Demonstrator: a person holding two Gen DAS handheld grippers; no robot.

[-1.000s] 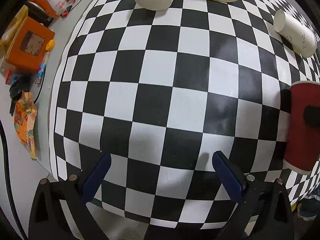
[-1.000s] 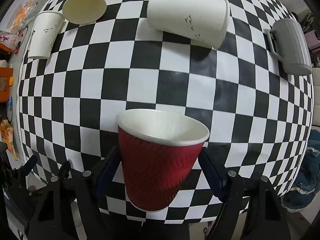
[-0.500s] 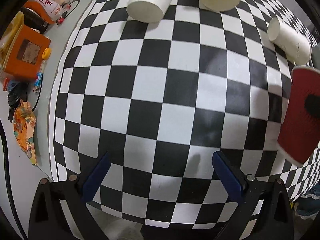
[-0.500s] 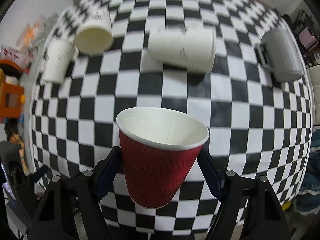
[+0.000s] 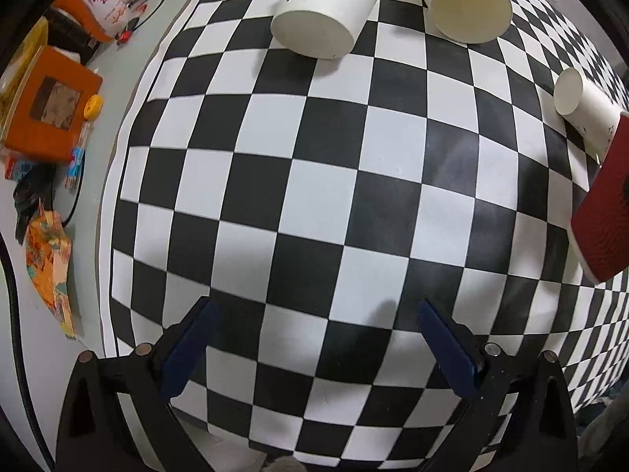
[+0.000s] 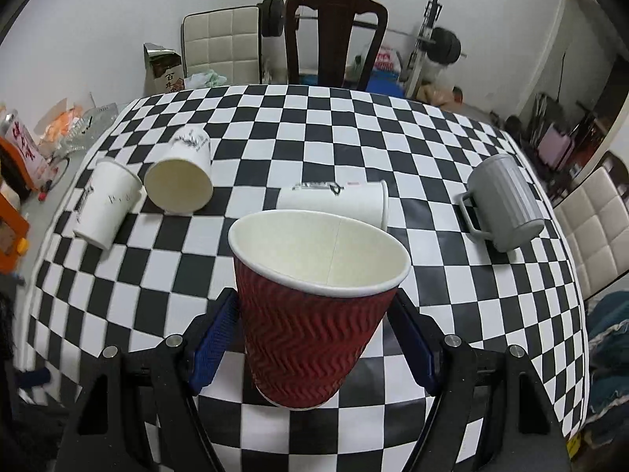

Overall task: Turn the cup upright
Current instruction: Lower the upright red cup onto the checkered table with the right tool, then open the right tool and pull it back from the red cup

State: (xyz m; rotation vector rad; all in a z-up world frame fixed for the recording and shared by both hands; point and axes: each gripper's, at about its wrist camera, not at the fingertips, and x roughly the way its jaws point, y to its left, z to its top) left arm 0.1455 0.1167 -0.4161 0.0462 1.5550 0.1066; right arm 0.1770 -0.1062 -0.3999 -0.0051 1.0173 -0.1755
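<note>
My right gripper (image 6: 314, 326) is shut on a red ribbed paper cup (image 6: 310, 314) with a white inside. It holds the cup above the checkered tablecloth (image 6: 452, 275), mouth up and tipped slightly forward. The same cup shows at the right edge of the left wrist view (image 5: 605, 212). My left gripper (image 5: 314, 334) is open and empty above the cloth. Three white paper cups lie on their sides: one at far left (image 6: 106, 204), one beside it with its mouth facing me (image 6: 181, 181), one behind the red cup (image 6: 334, 200).
A grey plastic mug (image 6: 503, 204) lies on its side at the right. Orange boxes and packets (image 5: 47, 118) sit on the bare table left of the cloth. Chairs (image 6: 330, 35) stand beyond the far edge.
My right gripper has lifted and tilted back with the red cup, so the view now reaches the room beyond the table. The left gripper has drifted slightly; it stays open.
</note>
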